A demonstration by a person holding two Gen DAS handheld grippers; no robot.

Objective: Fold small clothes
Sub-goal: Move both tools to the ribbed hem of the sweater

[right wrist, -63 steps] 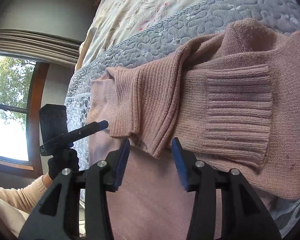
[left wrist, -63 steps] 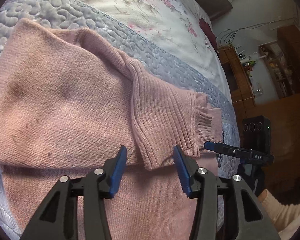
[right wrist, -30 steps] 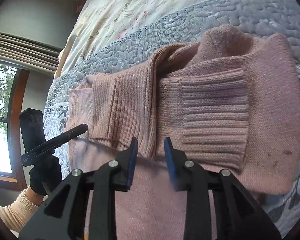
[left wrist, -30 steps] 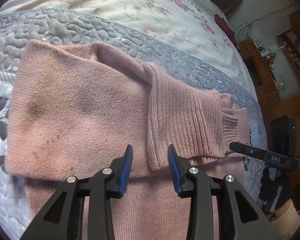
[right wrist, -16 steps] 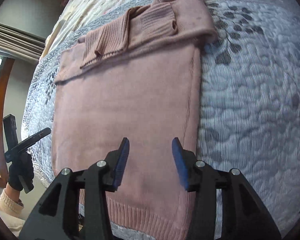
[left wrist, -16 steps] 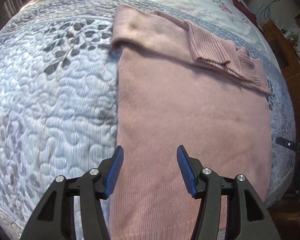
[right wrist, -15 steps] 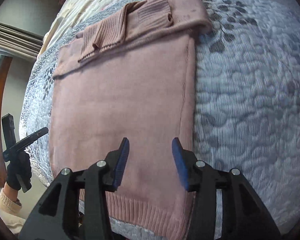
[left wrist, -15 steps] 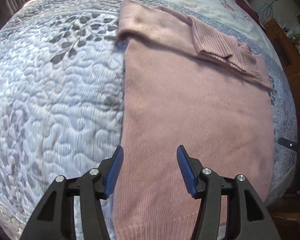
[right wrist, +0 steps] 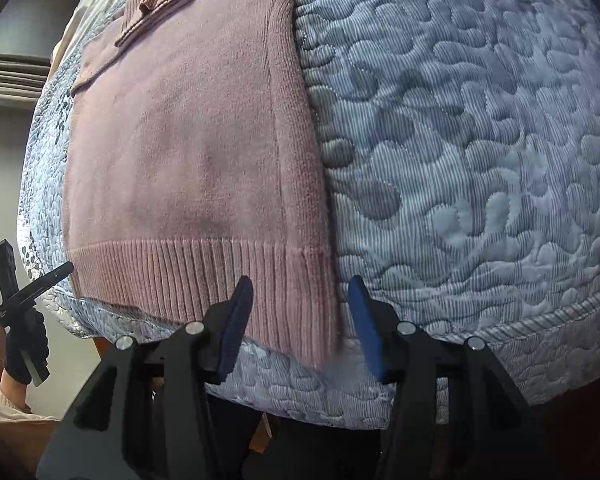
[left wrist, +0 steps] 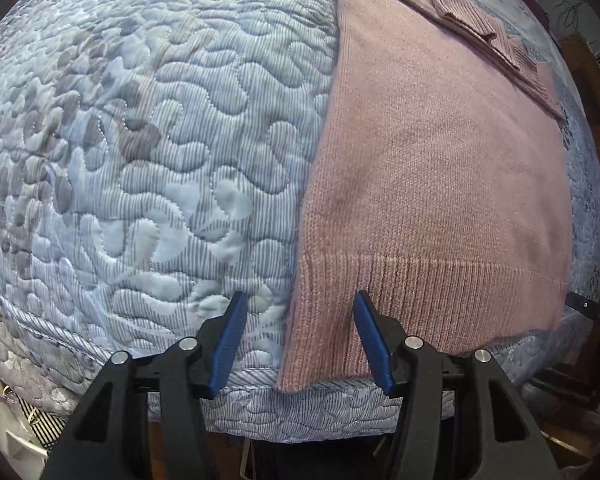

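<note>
— So, what is the left wrist camera showing?

— A pink sweater point(left wrist: 432, 168) is lying flat on a blue-grey quilted bedspread point(left wrist: 140, 152), taking up the frame from about 12 o'clock round to 4 o'clock. Its ribbed hem point(left wrist: 440, 296) is hanging right at the near edge of the bed. The sleeves point(left wrist: 480, 28) are lying folded across the chest, up around 1 o'clock.

— And the left gripper point(left wrist: 298, 340)?

— Its blue-padded fingers point(left wrist: 228, 336) are standing wide apart, gripping nothing. The sweater's lower left corner is sitting between them, at 6 o'clock; whether the pads are touching the knit, I cannot tell.

— What is the right wrist camera showing?

— The same sweater point(right wrist: 188, 140), now filling 9 to 12 o'clock, with the bedspread point(right wrist: 480, 140) spreading from 1 to 4 o'clock. The hem point(right wrist: 204, 276) is draping over the mattress edge.

— The right gripper point(right wrist: 300, 320)?

— It is also gaping, empty, with the sweater's lower right corner between its fingers point(right wrist: 236, 320). At 8 o'clock a gloved hand point(right wrist: 26, 344) is holding the other gripper point(right wrist: 36, 286), whose tip is sitting just beside the hem's far corner.
</note>
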